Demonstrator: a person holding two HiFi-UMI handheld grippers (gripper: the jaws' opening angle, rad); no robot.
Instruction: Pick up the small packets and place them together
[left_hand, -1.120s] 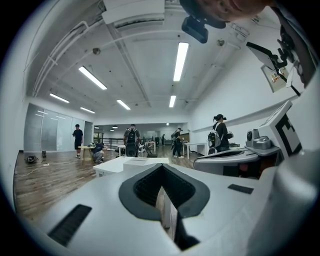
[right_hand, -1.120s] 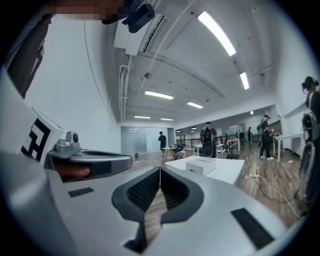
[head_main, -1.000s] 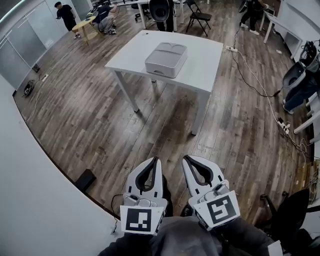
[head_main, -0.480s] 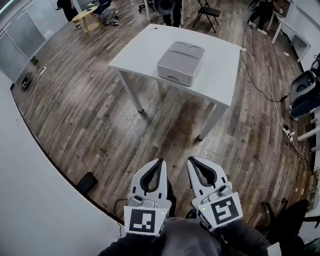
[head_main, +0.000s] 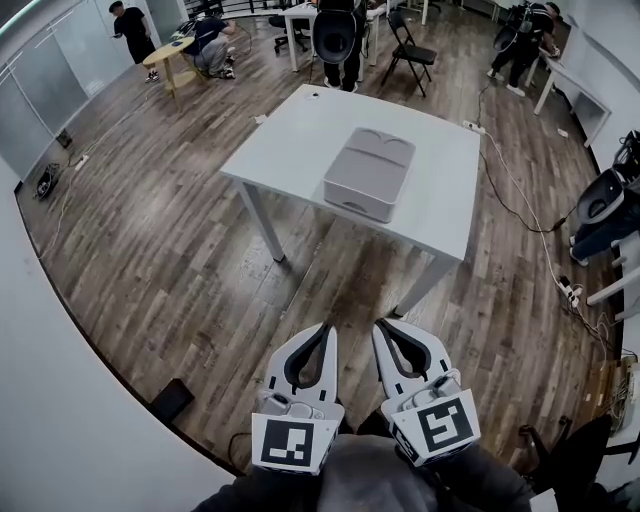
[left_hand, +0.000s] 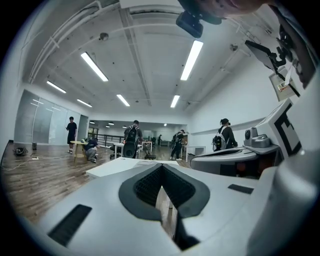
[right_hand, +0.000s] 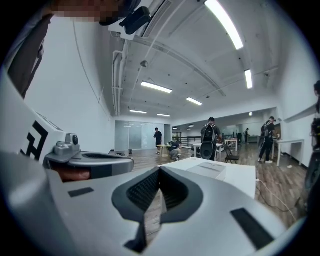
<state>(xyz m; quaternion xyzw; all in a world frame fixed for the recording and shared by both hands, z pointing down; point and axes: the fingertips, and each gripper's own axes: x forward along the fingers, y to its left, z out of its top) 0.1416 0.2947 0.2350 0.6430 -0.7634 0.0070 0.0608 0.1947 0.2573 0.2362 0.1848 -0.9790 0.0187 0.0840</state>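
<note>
On white table (head_main: 300, 130), mid-room, sat 1 grey box (head_main: 369, 173), lid down, toward the table's near edge. Contents hidden, so couldn't tell what was in it. Small packets couldn't be made out in any view, neither on the tabletop nor btw either pair of jaws.

L gripper (head_main: 325, 330) & R gripper (head_main: 381, 326) were low in head view, side by side, well short of the table, over wood floor (head_main: 180, 250). Both were closed on nothing: in each gripper view the jaw tips met, w/ only the oval gap behind them.

R gripper view showed the box lid as 2 shallow panels beyond the jaw tips. L gripper view showed just a strip of tabletop left of the jaws; box not made out there.

Person's arms were cut off by the head view's bottom edge. A dark chair (head_main: 585, 450) at lower R was also cropped. Black item (head_main: 172, 400) on the floor by the wall was too small to ID. Bg people were small, some clipped by the top edge.

Writing: each gripper's cube bore black-&-white square marker patterns. No words or brands were readable on the box or elsewhere.
</note>
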